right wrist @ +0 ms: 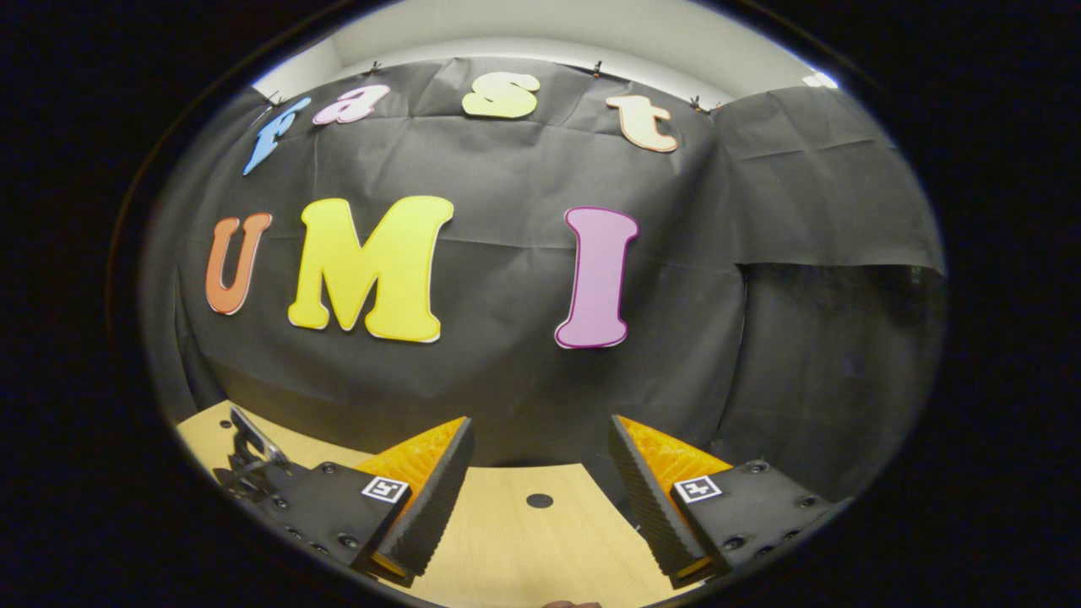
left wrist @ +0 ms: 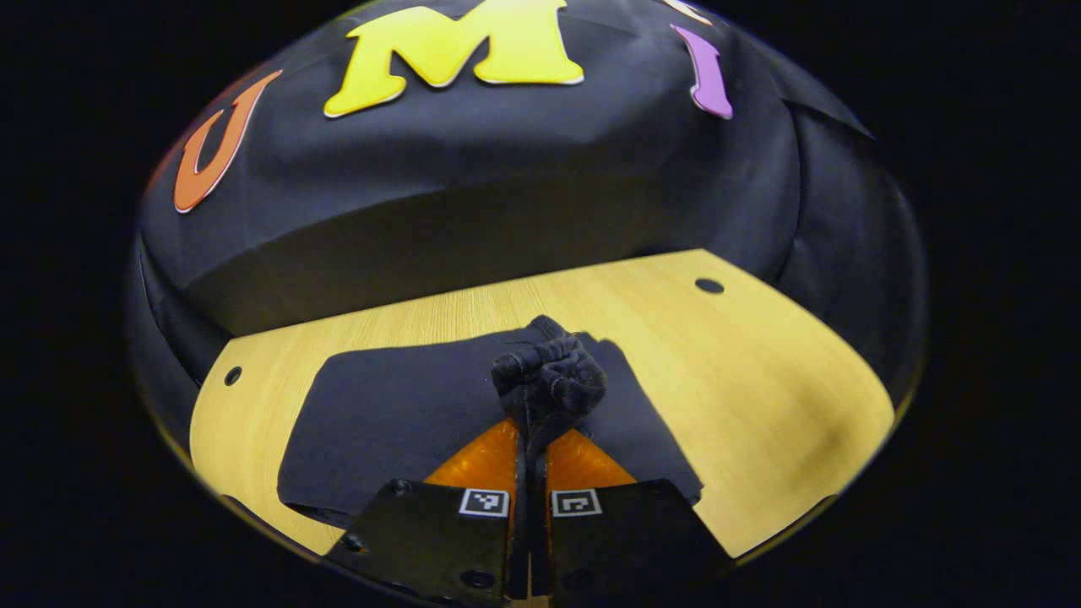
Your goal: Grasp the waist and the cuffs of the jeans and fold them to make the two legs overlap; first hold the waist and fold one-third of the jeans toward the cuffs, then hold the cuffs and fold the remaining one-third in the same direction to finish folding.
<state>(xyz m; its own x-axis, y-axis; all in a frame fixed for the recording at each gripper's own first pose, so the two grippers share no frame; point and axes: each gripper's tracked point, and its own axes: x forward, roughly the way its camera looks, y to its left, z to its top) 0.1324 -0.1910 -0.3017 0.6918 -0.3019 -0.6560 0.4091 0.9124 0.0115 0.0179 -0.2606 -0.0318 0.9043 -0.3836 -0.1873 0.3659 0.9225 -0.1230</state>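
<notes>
Two grippers, and only my left gripper (left wrist: pixel 530 397) works: I have it pinched tight on a bunch of the jeans (left wrist: pixel 397 422), which spread ahead toward the table's (left wrist: pixel 760 380) far edge, while my right gripper (right wrist: pixel 540 481) hangs wide open, empty.

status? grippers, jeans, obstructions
Left gripper shut on a bunched fold of the jeans. Right gripper open, empty, above the table. Nothing in the way.
</notes>
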